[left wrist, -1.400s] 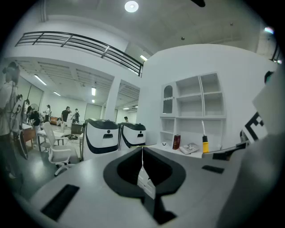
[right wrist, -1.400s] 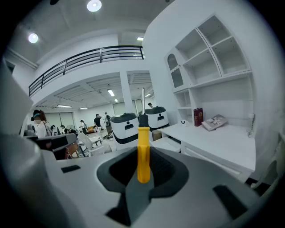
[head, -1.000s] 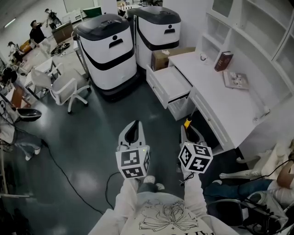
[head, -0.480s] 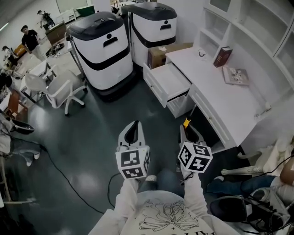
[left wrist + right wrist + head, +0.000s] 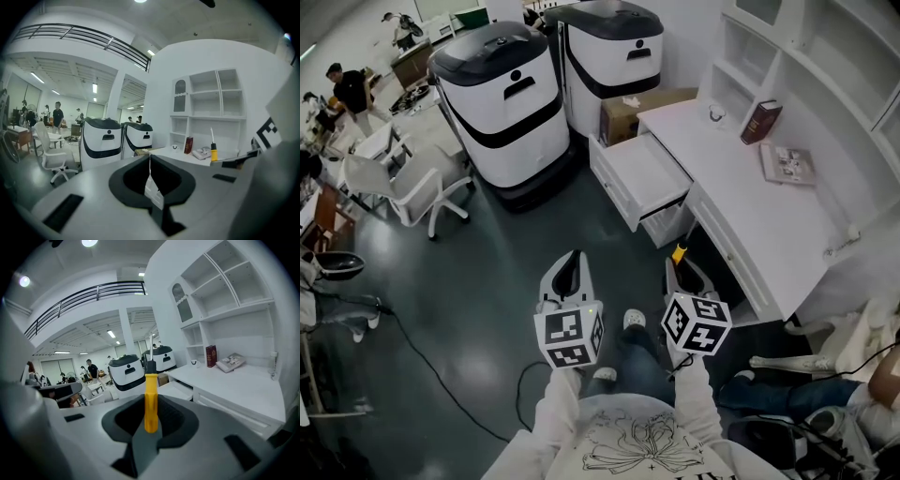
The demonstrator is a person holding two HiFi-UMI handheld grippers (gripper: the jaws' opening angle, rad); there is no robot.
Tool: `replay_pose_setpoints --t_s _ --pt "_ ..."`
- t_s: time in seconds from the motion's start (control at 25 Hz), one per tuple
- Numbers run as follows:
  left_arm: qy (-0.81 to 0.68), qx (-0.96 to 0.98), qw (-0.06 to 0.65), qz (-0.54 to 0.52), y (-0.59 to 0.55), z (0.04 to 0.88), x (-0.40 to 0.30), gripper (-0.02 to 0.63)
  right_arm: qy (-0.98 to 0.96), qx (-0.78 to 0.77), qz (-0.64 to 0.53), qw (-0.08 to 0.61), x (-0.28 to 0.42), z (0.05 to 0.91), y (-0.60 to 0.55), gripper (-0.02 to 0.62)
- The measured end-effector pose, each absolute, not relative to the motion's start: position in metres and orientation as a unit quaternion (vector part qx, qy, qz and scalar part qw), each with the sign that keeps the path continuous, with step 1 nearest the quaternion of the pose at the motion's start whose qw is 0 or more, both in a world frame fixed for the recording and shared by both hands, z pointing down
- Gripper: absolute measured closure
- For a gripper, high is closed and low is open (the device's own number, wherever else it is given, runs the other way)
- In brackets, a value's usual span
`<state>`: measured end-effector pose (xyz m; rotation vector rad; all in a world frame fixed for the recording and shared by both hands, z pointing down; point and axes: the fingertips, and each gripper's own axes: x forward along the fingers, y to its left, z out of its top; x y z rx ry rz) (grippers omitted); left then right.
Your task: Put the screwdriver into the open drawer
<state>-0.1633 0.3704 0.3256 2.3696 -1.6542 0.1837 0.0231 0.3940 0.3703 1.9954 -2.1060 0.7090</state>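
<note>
1. The right gripper (image 5: 679,270) holds the screwdriver (image 5: 151,397). Its jaws are narrow and press on the yellow handle from both sides.
2. The black collar and the metal shaft of the screwdriver stick out beyond the jaw tips, pointing forward.
3. The left gripper (image 5: 570,262) has its jaws together, with only a thin slit between them and nothing inside.
4. The 2 grippers are side by side in front of the person, above the dark floor (image 5: 487,281).
5. The open drawer (image 5: 645,176) is pulled out of the white desk (image 5: 750,211). It is ahead of the right gripper and apart from it, so the screwdriver is not yet in it.
6. On the desk there is a dark red book (image 5: 761,122) and, near it, a flat booklet (image 5: 786,163).
7. 2 white and black machines (image 5: 502,98) stand to the left of the drawer, with a cardboard box (image 5: 628,114) between them and the desk.
</note>
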Motion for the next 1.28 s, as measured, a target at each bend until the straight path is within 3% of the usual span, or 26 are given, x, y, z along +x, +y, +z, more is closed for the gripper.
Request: replay_pose_setpoints --t_s 0.76,1.28 --pt "-0.6 0.788 0.126 0.063 0.166 0.321 -0.071 0.6 -0.742 0.622 0.235 0.083 0.106 0.358 0.168 0.517" --pt "-0.61 0.774 0.148 0.085 0.09 0.346 -0.058 0.6 -0.742 0.609 0.262 0.097 0.121 0.386 0.09 0.517"
